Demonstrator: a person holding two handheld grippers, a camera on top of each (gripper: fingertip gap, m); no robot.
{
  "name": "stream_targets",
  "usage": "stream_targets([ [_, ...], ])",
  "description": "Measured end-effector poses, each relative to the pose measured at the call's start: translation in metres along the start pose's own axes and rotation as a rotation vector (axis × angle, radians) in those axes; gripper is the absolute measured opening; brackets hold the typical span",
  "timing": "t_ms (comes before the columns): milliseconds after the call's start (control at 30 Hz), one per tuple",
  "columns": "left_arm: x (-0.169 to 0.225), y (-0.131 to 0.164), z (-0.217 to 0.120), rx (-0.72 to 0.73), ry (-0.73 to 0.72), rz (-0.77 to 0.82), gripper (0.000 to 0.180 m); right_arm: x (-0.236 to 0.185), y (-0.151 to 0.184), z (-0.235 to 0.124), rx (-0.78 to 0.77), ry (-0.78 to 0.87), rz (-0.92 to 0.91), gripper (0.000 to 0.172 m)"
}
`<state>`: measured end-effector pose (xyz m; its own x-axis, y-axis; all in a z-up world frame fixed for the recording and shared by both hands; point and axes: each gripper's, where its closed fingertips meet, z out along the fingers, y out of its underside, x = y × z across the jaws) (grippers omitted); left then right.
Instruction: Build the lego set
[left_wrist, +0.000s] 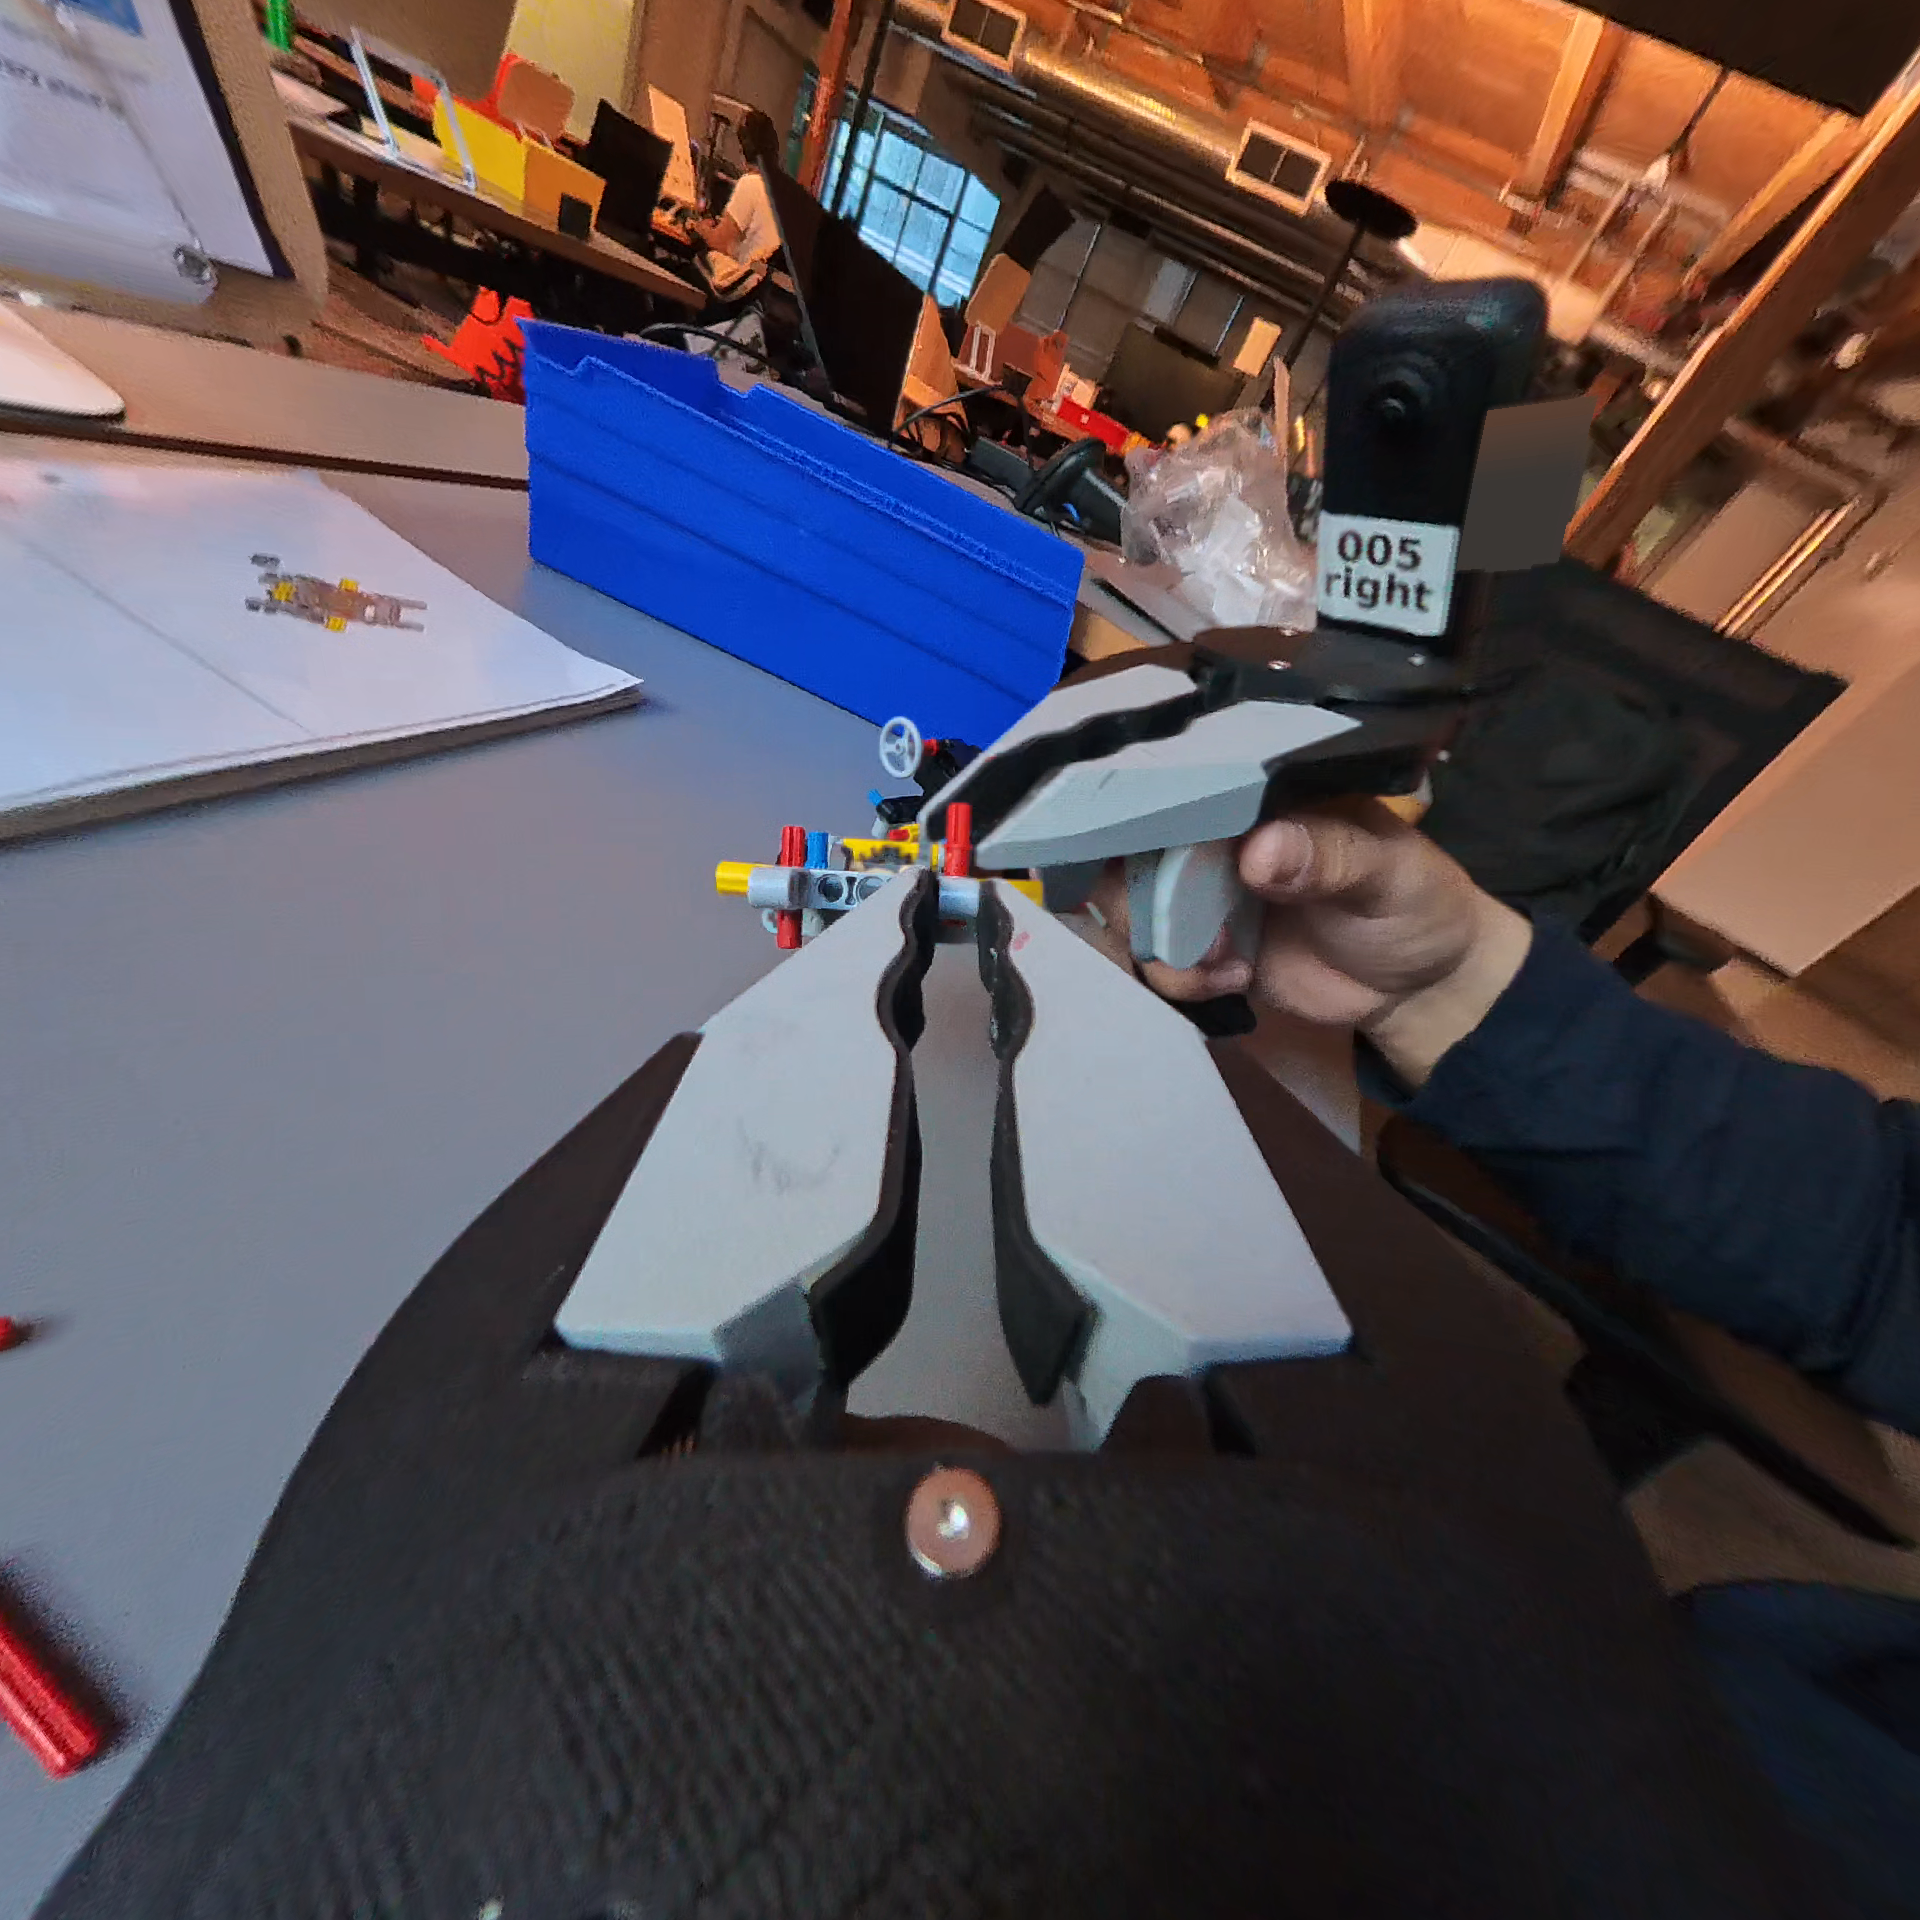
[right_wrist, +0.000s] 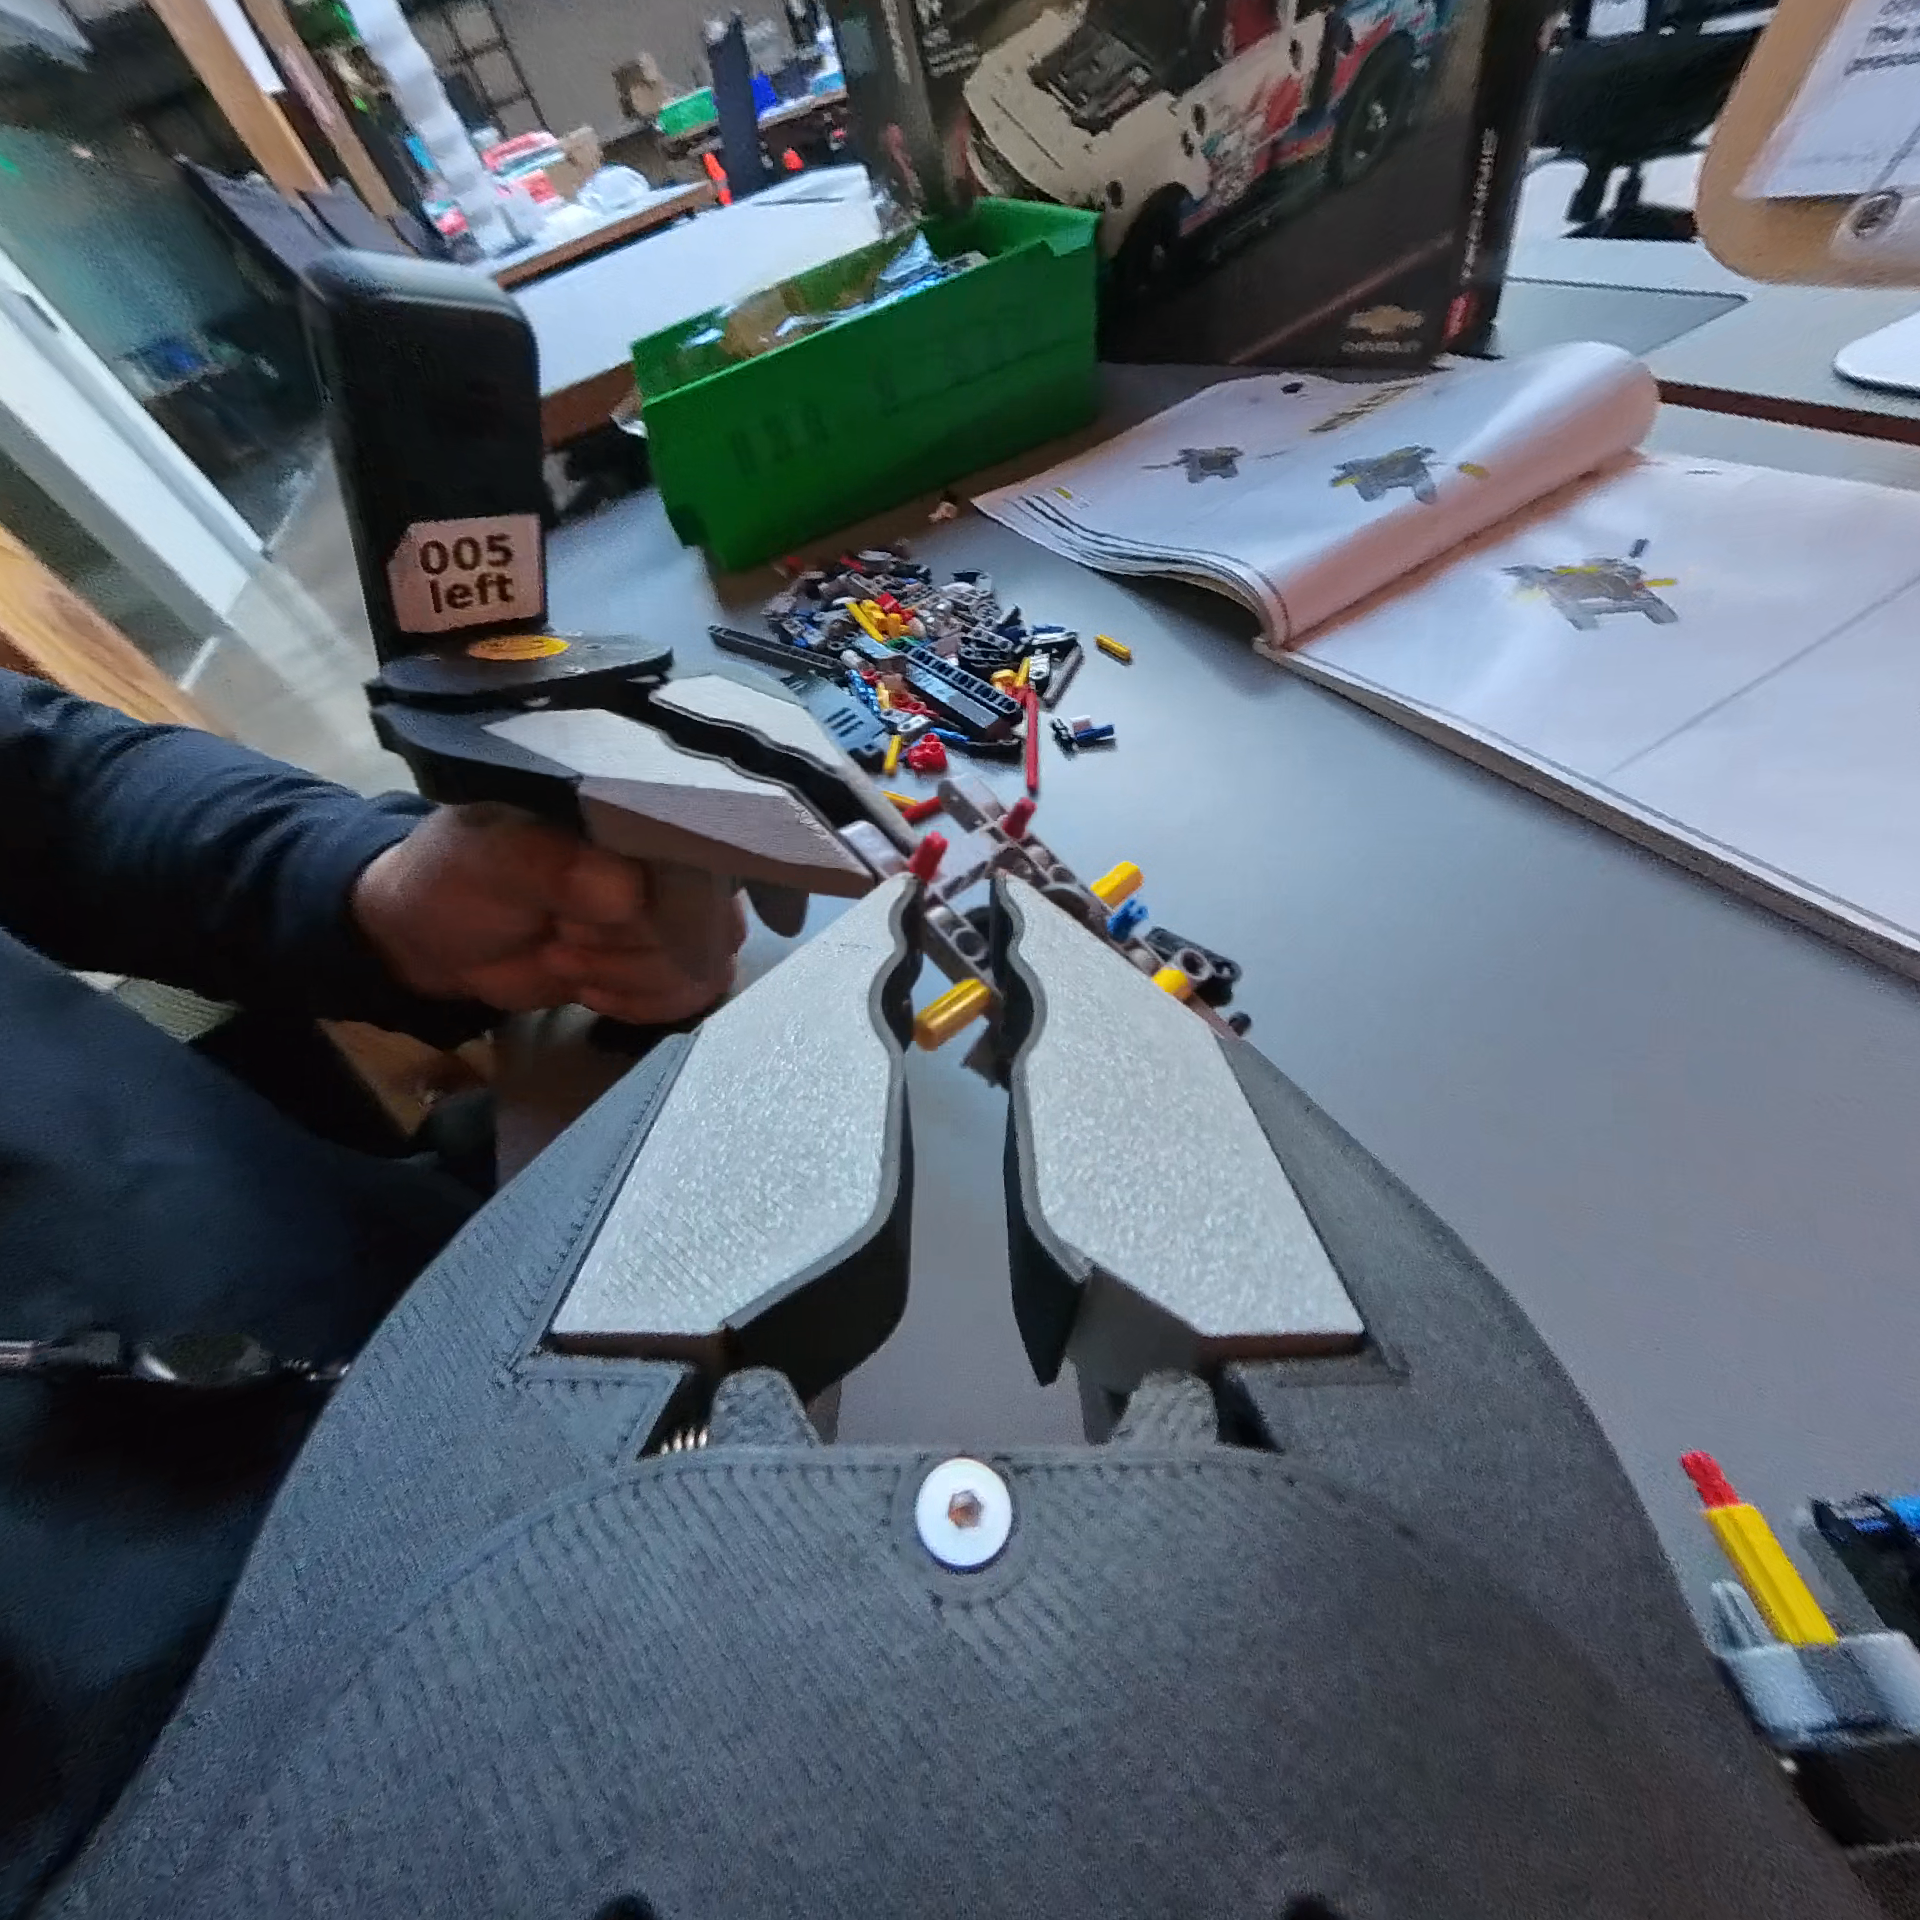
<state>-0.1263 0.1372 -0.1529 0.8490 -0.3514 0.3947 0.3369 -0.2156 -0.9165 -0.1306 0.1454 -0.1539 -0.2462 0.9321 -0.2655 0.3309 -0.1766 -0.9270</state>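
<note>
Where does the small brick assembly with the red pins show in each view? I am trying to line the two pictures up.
Left wrist view: the assembly sits at centre, at the left gripper tips, with the right gripper coming in from the right.
Right wrist view: the assembly lies at centre, between the right gripper tips.
Shared landmark: the open booklet.
</note>
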Motion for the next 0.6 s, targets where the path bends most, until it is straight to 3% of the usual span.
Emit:
stream_targets([
  [233, 0.010, 0.001, 0.000, -0.009, -0.006, 0.137, 0.005, -0.013, 0.001, -0.004, 0.040, -0.076, -0.042, 0.001],
  [433, 0.016, 0.005, 0.004, -0.036, -0.003, 0.212, 0.005, -0.015, 0.003, -0.006, 0.040, -0.169, 0.054, 0.002],
  [600, 0.016, 0.005, 0.004, -0.034, -0.007, 0.214, 0.005, -0.015, 0.003, -0.006, 0.050, -0.140, 0.013, 0.002],
])
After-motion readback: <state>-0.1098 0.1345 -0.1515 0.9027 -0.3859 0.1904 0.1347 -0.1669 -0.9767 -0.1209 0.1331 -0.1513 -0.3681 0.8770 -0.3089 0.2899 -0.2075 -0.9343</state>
